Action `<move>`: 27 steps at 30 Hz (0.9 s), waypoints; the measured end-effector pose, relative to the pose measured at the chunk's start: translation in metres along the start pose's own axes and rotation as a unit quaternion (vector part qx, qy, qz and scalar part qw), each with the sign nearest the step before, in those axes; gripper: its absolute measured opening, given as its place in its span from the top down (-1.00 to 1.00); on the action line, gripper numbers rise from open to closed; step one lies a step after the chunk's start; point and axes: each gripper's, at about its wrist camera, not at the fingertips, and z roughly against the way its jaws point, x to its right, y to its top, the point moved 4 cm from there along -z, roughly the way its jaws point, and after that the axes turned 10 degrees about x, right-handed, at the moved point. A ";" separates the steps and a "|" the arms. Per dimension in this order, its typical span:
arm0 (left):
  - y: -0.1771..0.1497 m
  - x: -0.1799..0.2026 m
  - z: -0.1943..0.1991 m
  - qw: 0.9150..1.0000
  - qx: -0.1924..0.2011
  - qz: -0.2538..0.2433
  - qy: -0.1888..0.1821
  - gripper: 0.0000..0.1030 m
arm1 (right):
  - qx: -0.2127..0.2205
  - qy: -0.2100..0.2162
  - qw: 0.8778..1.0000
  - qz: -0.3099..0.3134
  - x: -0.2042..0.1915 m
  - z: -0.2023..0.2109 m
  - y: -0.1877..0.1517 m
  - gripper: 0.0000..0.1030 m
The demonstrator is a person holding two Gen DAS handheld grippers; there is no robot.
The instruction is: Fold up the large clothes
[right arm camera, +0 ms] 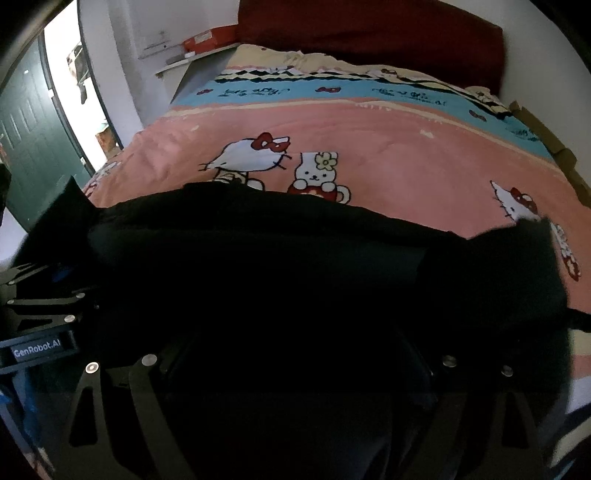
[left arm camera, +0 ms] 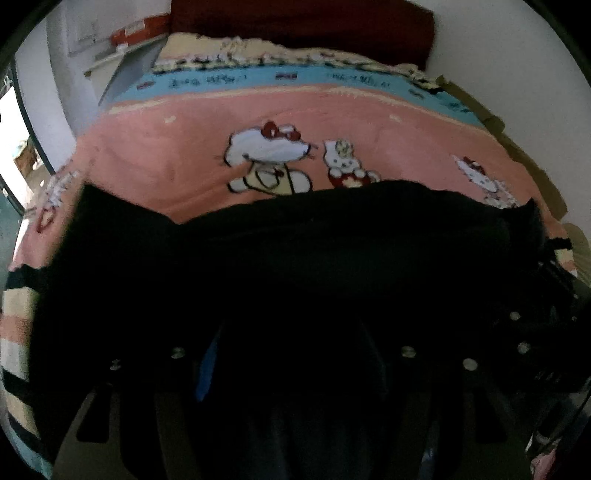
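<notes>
A large black garment (left arm camera: 295, 240) (right arm camera: 258, 251) lies spread across the near part of the bed, with a sleeve-like flap at each end. My left gripper (left arm camera: 291, 325) hangs over its near edge with the jaws wide apart; a blue pad (left arm camera: 203, 369) shows on the left finger. My right gripper (right arm camera: 295, 332) stands the same way, jaws spread wide above the dark cloth. Black fingers on black cloth hide the tips, and I see no fold pinched in either. Each gripper shows at the edge of the other's view, the left one (right arm camera: 44, 295) and the right one (left arm camera: 524, 332).
A pink blanket with cartoon cats (left arm camera: 166, 155) (right arm camera: 406, 155) covers the bed beyond the garment. A dark red headboard (right arm camera: 369, 29) stands at the far end. A shelf with an orange box (right arm camera: 207, 37) and a green door (right arm camera: 29, 129) are at the left.
</notes>
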 end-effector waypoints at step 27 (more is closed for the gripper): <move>-0.060 -0.031 0.046 0.992 0.107 -0.009 0.072 -0.24 | 0.073 0.024 0.993 -0.089 0.047 0.038 -0.055 -0.74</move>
